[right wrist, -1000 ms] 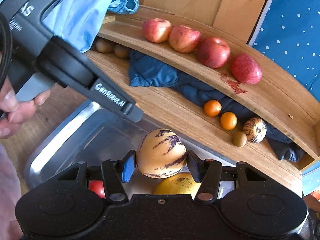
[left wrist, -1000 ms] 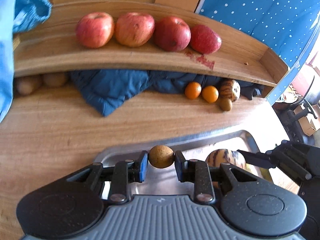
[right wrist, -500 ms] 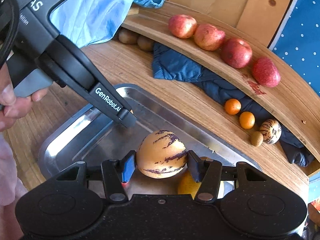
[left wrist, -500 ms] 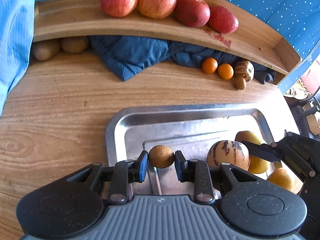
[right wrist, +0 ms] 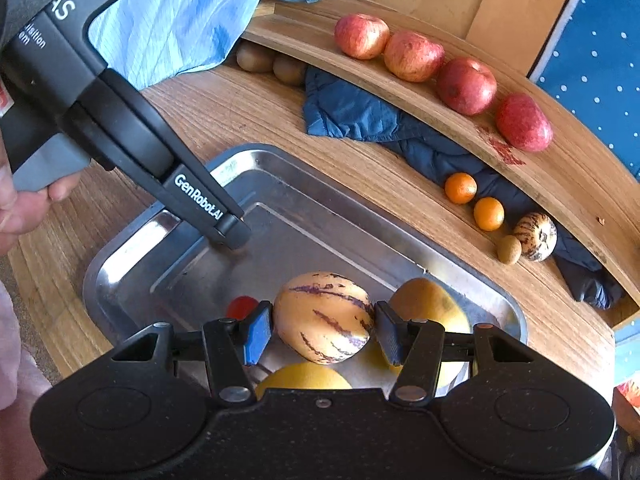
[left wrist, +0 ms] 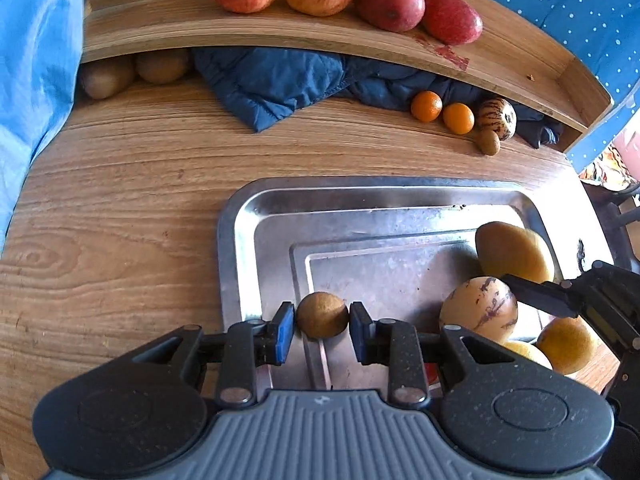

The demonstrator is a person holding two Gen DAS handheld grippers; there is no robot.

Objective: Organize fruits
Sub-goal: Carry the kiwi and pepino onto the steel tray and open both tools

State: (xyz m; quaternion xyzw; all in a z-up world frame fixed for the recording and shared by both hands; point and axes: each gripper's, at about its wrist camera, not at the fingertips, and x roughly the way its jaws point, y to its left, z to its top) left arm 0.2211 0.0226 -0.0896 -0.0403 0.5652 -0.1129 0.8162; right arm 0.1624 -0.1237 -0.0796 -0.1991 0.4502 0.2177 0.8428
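So the left gripper (left wrist: 322, 322) had a small brown fruit (left wrist: 322, 315) pinched over the steel tray's (left wrist: 240, 216) near-left corner, while the right gripper (right wrist: 324, 332) clamped a striped pepino melon (right wrist: 323, 316) beside the mangoes. Matching loose fruits sat far-right under the shelf (left wrist: 360, 40).

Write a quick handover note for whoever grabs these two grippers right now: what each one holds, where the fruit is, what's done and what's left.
Left gripper: shut on a small brown fruit, over the tray's left part.
Right gripper: shut on a striped melon, over the tray's right part.
Done: four apples lined on the shelf. On the table under the shelf: two oranges, a striped melon and a small brown fruit on the right, two kiwis on the left.
Left: place both held fruits, then clear the yellow fruits and small red fruit from the tray.
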